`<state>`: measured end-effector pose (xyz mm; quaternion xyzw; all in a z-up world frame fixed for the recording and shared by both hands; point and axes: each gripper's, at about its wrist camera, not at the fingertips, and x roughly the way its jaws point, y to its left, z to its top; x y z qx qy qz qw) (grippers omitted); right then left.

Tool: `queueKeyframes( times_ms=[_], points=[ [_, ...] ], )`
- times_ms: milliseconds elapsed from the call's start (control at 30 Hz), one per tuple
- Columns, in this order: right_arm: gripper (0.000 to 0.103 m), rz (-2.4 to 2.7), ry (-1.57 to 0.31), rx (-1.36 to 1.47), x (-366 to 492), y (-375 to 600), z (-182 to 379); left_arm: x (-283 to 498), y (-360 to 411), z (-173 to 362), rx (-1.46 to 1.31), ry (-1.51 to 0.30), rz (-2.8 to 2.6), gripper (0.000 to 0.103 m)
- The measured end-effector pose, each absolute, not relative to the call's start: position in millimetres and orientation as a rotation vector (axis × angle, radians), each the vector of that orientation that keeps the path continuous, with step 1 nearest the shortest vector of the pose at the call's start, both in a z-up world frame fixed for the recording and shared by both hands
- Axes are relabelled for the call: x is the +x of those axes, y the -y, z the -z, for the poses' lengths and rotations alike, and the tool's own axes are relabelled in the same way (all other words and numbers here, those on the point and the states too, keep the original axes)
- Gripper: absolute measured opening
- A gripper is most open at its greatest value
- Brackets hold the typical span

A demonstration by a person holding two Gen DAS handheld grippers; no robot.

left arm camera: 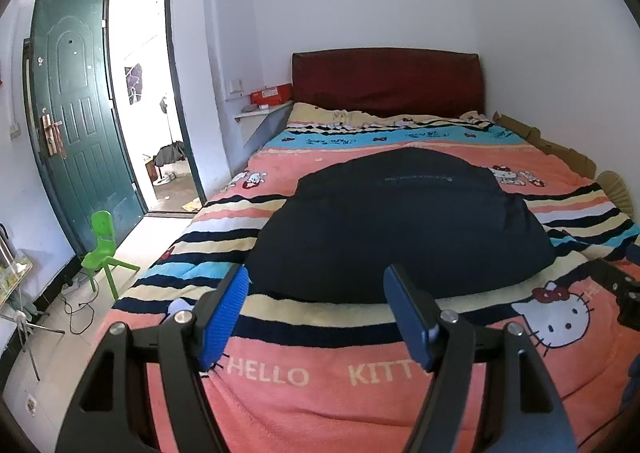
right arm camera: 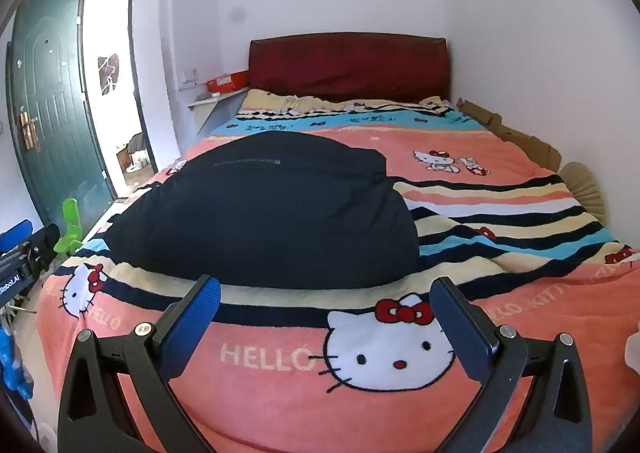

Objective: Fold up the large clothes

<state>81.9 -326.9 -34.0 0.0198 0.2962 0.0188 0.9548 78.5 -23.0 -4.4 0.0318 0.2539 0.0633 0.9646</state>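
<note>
Dark garment (left arm camera: 400, 229) lies bunched mid-bed on the Hello Kitty blanket (left arm camera: 320, 393), straight ahead of both tongs, left tongs (left arm camera: 318, 285) nearer its near hem, right tongs (right arm camera: 326, 295) offset right, both apart, empty.

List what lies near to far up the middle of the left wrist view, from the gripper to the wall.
Left gripper, open → "HELLO KITTY" blanket → dark garment → blue stripe of the blanket → red headboard → white wall.
</note>
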Motion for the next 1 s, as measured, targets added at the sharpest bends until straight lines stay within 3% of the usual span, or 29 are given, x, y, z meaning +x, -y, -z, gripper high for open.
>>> queueKeyframes(
  times_ms=[1000],
  points=[
    [0.102, -0.01, -0.645, 0.035, 88, 329, 49, 84, 7, 21, 0.061, -0.557, -0.125, 0.069]
  ],
)
